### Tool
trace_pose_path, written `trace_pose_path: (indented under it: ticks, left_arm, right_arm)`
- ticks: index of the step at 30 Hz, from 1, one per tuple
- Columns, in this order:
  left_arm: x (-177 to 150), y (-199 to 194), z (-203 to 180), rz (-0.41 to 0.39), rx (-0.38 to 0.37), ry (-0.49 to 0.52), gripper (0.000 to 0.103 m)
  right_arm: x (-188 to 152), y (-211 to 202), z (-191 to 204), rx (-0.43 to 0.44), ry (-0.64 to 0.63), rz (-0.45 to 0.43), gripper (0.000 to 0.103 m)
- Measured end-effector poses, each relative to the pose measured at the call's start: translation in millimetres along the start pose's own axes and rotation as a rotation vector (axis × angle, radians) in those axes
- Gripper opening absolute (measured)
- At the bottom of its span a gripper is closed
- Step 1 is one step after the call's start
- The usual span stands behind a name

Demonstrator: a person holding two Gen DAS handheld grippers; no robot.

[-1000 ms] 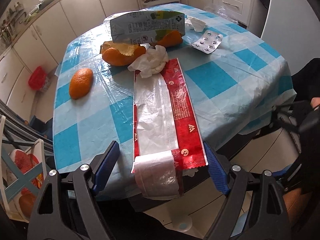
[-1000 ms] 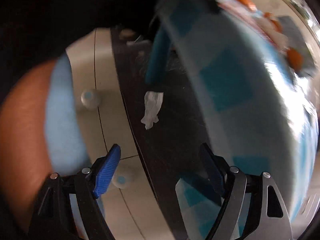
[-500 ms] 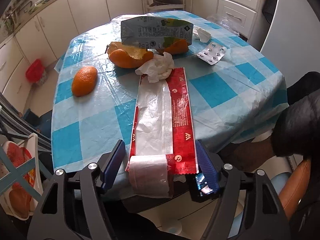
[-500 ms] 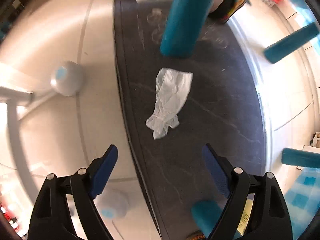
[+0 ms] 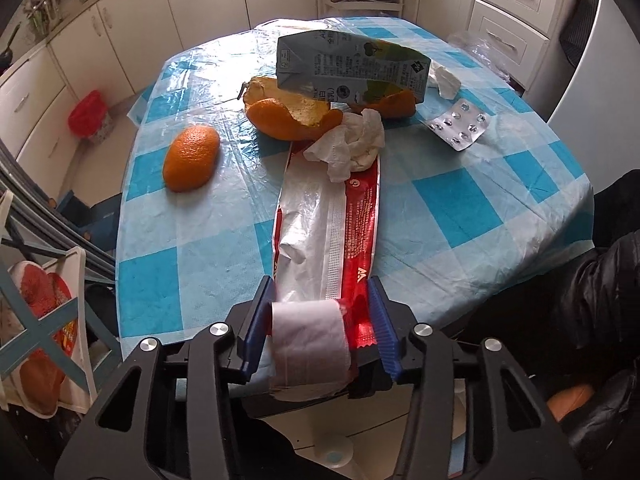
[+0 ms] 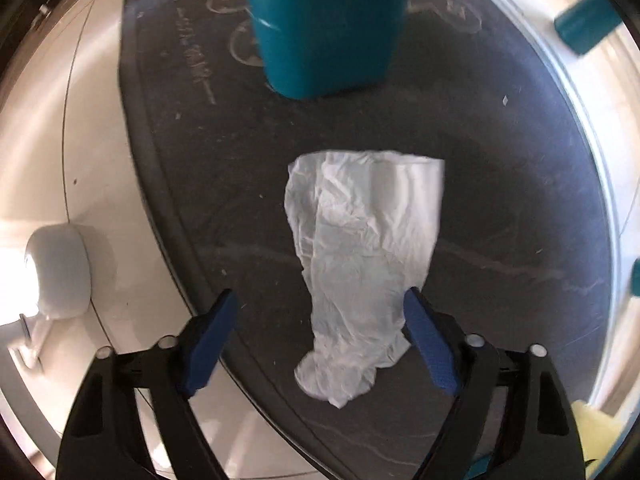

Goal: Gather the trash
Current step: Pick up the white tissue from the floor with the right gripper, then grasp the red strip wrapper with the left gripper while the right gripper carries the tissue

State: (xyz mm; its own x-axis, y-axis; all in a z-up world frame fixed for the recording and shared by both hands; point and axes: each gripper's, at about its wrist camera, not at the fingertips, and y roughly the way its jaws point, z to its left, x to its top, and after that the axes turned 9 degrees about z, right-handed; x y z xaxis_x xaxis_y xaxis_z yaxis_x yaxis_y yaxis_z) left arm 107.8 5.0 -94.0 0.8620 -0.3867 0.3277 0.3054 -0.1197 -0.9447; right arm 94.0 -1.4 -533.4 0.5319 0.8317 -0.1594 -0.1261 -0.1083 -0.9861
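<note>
Two grabs are under way at once. Largest first: your left gripper is closing on the overhanging end of the long red-and-silver wrapper, which lies along the checked tablecloth; the blue pads flank its curled end, seemingly touching but not yet clamped. A crumpled tissue sits on its far end, so a quick pull could flick that off the table. Smaller: your right gripper points down at the white tissue on the dark floor mat, jaws wide but closing, straddling its narrow end. Thin paper may slip or tear if you pinch only an edge
</note>
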Motion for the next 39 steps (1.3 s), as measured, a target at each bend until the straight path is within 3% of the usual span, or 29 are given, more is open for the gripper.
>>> trace_pose_path:
  ticks: [3,4,6,7,10,13,18,21,27,34,39]
  left_arm:
    - [4,0,2,0.004,-0.008,-0.009,0.032]
    - [5,1,3,0.001,-0.006,-0.010,0.029]
    - [7,1,3,0.000,-0.007,-0.011,0.027]
    - [7,1,2,-0.001,-0.004,-0.012,0.026]
    - [5,0,0,-0.002,0.000,-0.016,0.013]
    - [1,-5,1,-0.009,-0.001,-0.037,0.009]
    - [-4,-19,13,-0.026,-0.045,-0.120,0.006]
    - [-6,-31,15,-0.038,-0.088,-0.152,0.005]
    - [-9,-60,16,-0.091,-0.191,-0.167,0.004]
    - [7,-82,42,-0.170,-0.393,-0.302,0.002]
    - [23,-119,44,-0.270,-0.474,-0.329,0.002]
  right_arm:
    - [0,2,-2,-0.008,-0.008,-0.022,0.063]
    - [0,0,-3,-0.010,-0.005,-0.027,0.056]
    - [2,-3,-11,-0.005,0.018,-0.032,0.035]
    - [2,-5,-17,0.006,0.030,-0.022,0.010]
    - [-1,-19,-26,0.006,0.002,-0.008,0.008]
    - [-16,-43,-23,-0.019,-0.062,-0.024,0.008]
    - [-55,-84,-12,-0.069,-0.207,-0.023,0.008]
    - [-77,-114,-17,-0.063,-0.234,-0.021,0.008]
    - [-130,-171,11,-0.085,-0.282,-0.062,0.008]
    - [-190,-261,11,-0.128,-0.186,-0.198,0.008]
    - [-233,-322,-21,-0.045,0.042,-0.374,0.008]
